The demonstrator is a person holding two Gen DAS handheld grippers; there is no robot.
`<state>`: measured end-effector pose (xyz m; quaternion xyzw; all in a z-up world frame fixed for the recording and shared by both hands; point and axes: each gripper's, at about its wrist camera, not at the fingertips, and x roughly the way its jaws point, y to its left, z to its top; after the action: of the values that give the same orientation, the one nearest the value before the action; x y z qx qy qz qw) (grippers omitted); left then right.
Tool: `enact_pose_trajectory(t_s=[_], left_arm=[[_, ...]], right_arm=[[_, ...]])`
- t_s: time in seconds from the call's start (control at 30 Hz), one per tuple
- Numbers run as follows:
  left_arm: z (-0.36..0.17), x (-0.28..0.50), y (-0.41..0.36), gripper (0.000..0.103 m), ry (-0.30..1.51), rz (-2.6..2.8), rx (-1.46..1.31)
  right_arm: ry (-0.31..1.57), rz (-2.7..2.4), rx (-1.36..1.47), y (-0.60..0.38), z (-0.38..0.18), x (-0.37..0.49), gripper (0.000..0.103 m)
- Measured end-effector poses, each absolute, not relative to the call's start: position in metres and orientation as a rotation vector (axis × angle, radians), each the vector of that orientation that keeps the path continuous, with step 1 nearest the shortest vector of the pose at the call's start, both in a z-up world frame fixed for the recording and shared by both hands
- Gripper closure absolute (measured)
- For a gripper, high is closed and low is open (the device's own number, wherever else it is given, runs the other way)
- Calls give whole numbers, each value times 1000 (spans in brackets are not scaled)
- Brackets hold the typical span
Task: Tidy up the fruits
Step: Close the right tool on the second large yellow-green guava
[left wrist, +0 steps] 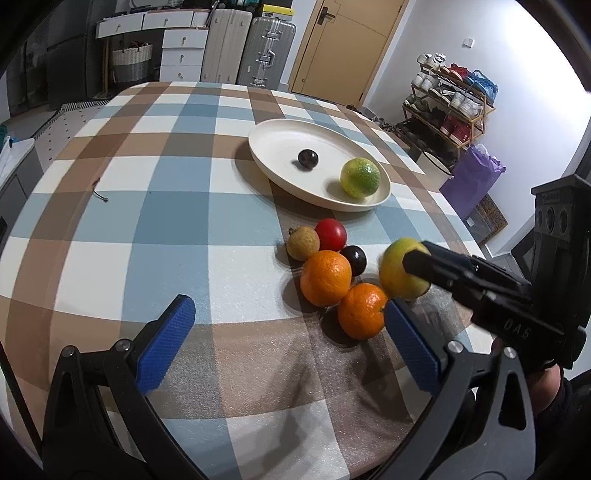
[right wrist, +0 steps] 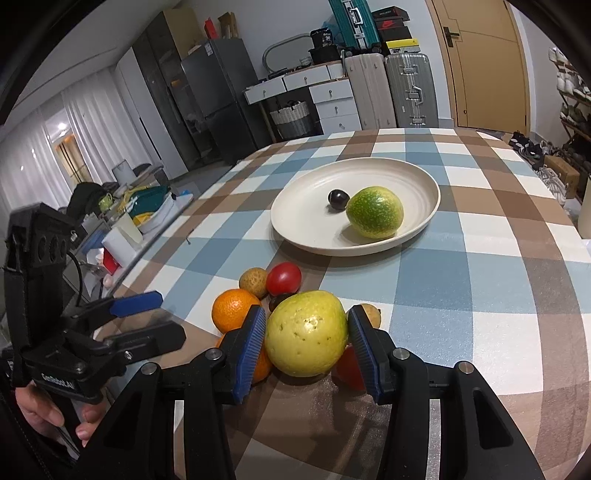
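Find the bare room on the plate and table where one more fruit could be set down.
Free: the plate's left half beside the dark plum and green fruit; the tablecloth left of it. Crowded: the fruit cluster near the right gripper.

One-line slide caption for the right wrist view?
Right gripper closing on a yellow-green fruit; plate ahead.

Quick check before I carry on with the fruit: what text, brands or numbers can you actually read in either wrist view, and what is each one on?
"GenRobot.AI", partly shadowed, on the left gripper body in the right wrist view.
"DAS" on the right gripper body in the left wrist view.
Nike swoosh logo on a black shoebox stacked above the suitcases.
"36" or similar on a black box nearby: too blurred to confirm.
Embossed lettering on the right gripper's top housing: too small to read.
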<state>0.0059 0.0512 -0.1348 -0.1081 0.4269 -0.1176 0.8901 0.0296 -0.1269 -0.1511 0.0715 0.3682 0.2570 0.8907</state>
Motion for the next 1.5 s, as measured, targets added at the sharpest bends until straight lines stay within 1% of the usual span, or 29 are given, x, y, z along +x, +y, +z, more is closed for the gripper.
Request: enact_pose_trajectory(t_s=[0.03, 0.07, 0.3, 0.37, 0.43, 0.6, 0.93, 1.5], left_arm=[[-136, 6, 50, 1, 891, -254, -230], [-136, 6, 49, 1, 894, -259, -230], [-140, 9, 40, 1, 908, -273, -218], [-142, 10, 39, 1, 916, -276, -220], [-144, 11, 39, 1, 922, -275, -218], [-146, 12, 39, 1, 926, -275, -220], [-152, 14, 38, 1, 939, -281, -222], [-152, 15, 23, 1, 957, -316, -208]], right_arm=[[754, 544, 158, -129, -149, 29, 70], [744, 549, 166, -130, -147, 29, 72], [751, 547, 125, -126, -152, 26, 72], [762, 551, 135, -127, -153, 27, 70], [775, 547, 133, -127, -155, 28, 60], [799, 550, 101, -120, -158, 30, 56], [794, 535, -23, -101, -161, 30, 55], [734, 559, 117, -128, -145, 27, 55]])
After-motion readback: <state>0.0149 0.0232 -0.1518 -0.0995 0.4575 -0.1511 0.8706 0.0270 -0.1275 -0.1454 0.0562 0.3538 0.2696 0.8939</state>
